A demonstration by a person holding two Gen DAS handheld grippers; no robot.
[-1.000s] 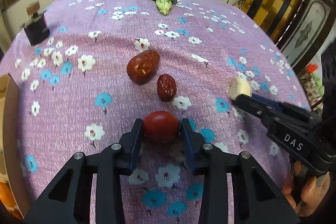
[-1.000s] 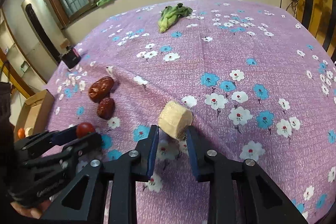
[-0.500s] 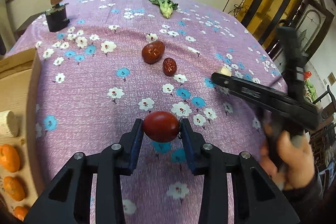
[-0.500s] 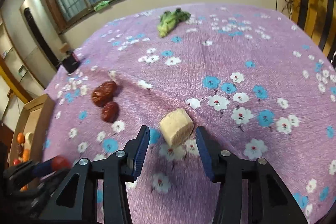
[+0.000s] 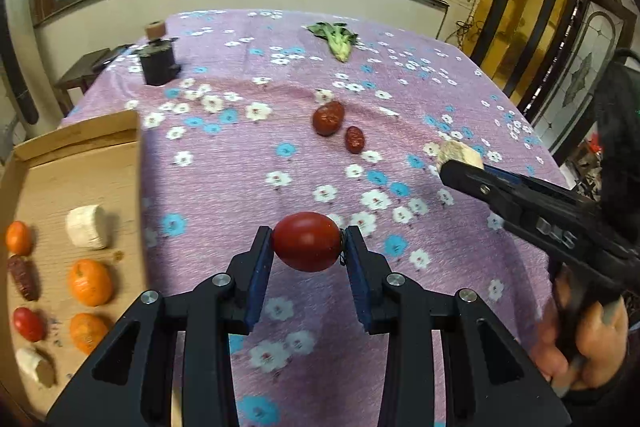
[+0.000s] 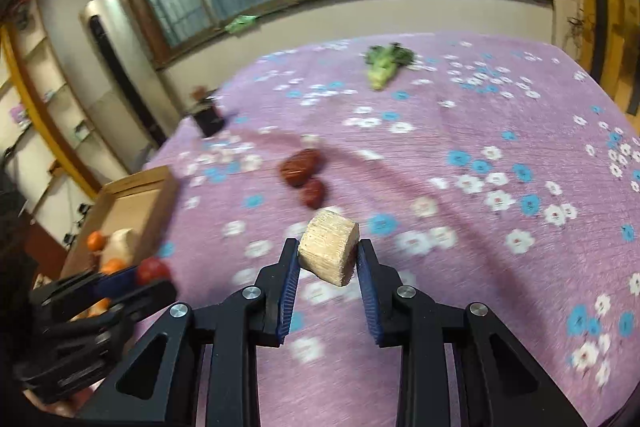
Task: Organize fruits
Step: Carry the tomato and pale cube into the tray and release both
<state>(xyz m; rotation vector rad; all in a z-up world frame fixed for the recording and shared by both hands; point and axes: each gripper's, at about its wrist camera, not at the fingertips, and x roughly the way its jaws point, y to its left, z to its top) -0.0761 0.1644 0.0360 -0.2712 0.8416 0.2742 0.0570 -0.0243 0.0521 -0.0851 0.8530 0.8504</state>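
1. Purple flowered cloth (image 5: 248, 179) covers the table under a run of barred windows; from the left wrist view, the left gripper (image 5: 307, 247) is clamped on a red tomato (image 5: 307, 241), held above the cloth just right of the cardboard tray (image 5: 80, 179).
2. Only this view shows the tray's contents plainly: oranges (image 5: 89, 282), a small tomato (image 5: 28, 323), a dark date (image 5: 24, 277) and pale cut chunks (image 5: 86, 227); two dates (image 5: 329, 117) lie on the cloth further off, a leafy green (image 5: 335, 35) and a dark jar (image 5: 158, 61) beyond.
3. Its right edge shows the right gripper (image 5: 460, 163) side-on, a pale chunk (image 5: 458, 153) at its tip, a hand (image 5: 580, 347) on the grip.
4. Right wrist view, somewhat blurred: the right gripper (image 6: 328, 253) pinches the pale chunk (image 6: 329, 251) between both pads, clear of the cloth; the dates (image 6: 300, 167) lie just beyond it.
5. This view alone shows shelving (image 6: 36, 87) at far left; the left gripper (image 6: 154, 273) with its tomato (image 6: 152, 269) sits beside the tray (image 6: 140, 187).
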